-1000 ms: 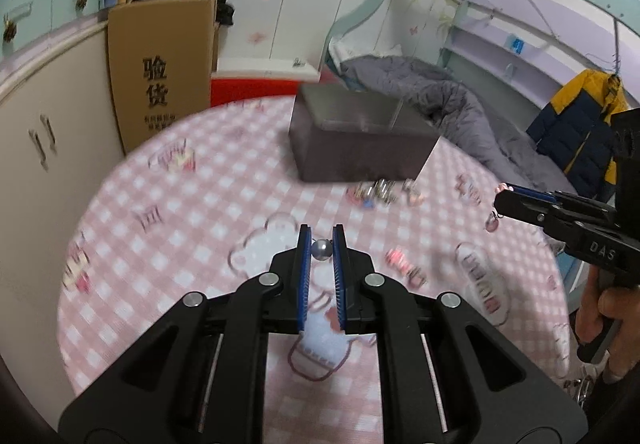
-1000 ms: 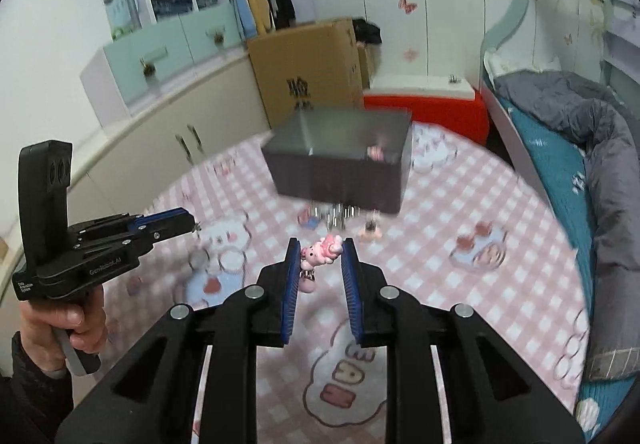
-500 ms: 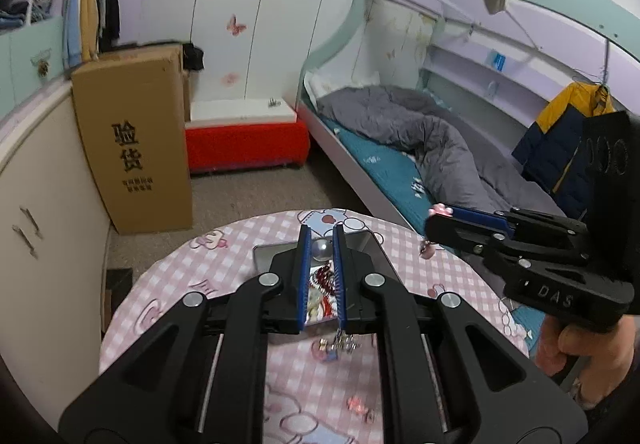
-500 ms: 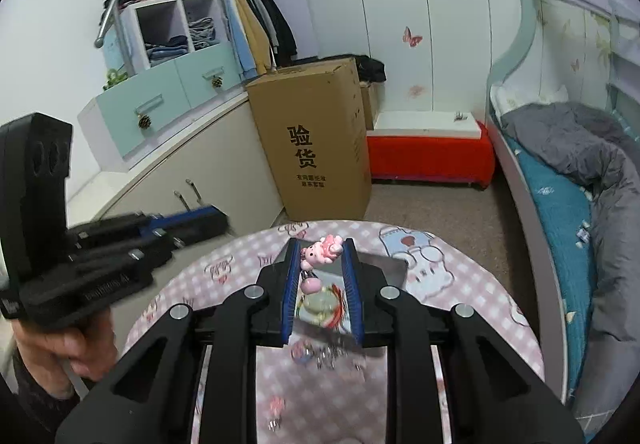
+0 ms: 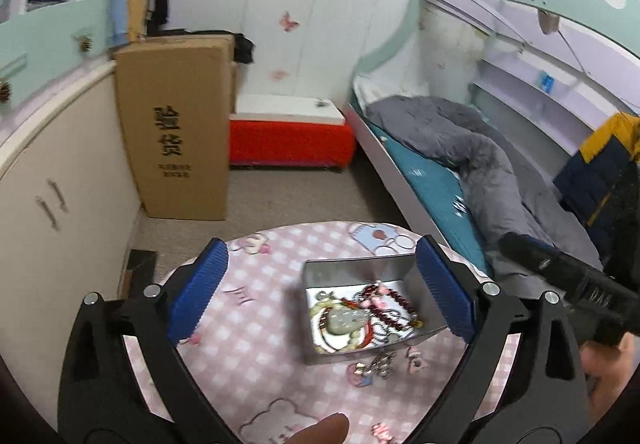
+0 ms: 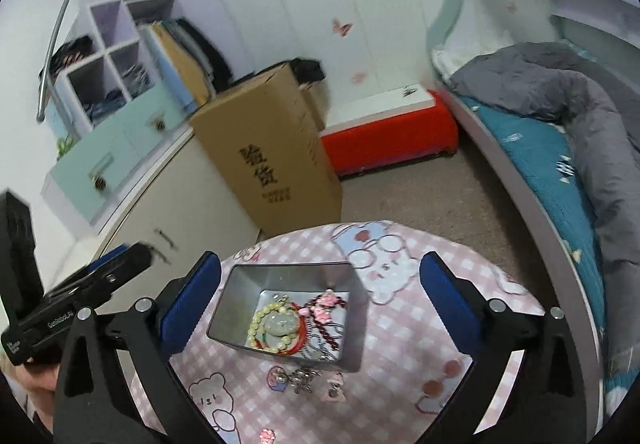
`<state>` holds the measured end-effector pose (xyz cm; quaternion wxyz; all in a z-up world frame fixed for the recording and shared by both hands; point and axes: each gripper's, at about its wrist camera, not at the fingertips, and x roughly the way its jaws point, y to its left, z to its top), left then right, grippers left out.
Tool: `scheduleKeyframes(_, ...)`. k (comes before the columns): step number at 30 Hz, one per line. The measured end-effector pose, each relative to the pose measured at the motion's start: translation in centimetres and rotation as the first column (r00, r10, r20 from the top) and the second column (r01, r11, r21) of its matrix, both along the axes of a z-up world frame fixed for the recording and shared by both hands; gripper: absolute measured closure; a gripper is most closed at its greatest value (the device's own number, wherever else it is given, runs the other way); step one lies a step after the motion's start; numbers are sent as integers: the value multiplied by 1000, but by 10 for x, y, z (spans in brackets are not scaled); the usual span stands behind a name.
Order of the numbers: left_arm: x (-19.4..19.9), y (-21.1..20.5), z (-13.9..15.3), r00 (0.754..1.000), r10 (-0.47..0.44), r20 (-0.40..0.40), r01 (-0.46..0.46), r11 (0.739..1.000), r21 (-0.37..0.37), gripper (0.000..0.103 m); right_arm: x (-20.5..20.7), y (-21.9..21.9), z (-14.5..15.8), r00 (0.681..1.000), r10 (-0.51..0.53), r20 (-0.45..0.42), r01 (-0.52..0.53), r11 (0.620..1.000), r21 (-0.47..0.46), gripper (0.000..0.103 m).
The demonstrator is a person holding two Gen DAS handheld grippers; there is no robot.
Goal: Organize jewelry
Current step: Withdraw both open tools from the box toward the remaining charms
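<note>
Both grippers we hold above the round table, and both are opening wide. Our left gripper and our right gripper have nothing between the blue pads. Under them the grey metal box holds the jewelry: a pale bead bracelet, red beads, pink charms. Only the right view shows the box fully; in the left view a finger hides its right wall. Some small charms lie just beside the box on the pink checked cloth. Behind the table stand a cardboard carton and a bed, with open floor between.
</note>
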<state>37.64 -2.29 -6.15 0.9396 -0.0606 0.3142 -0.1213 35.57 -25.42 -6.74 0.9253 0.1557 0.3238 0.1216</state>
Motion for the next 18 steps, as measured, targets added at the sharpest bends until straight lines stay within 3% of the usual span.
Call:
scheduleKeyframes(10, -85, 24, 17, 993, 61, 102, -65, 997, 34, 10, -65, -7, 29, 994, -34, 101, 38, 999, -33, 7)
scheduleKeyframes(18, -148, 24, 32, 981, 69, 182, -83, 994, 69, 8, -122, 7, 45, 984, -24, 176, 44, 992, -115, 7)
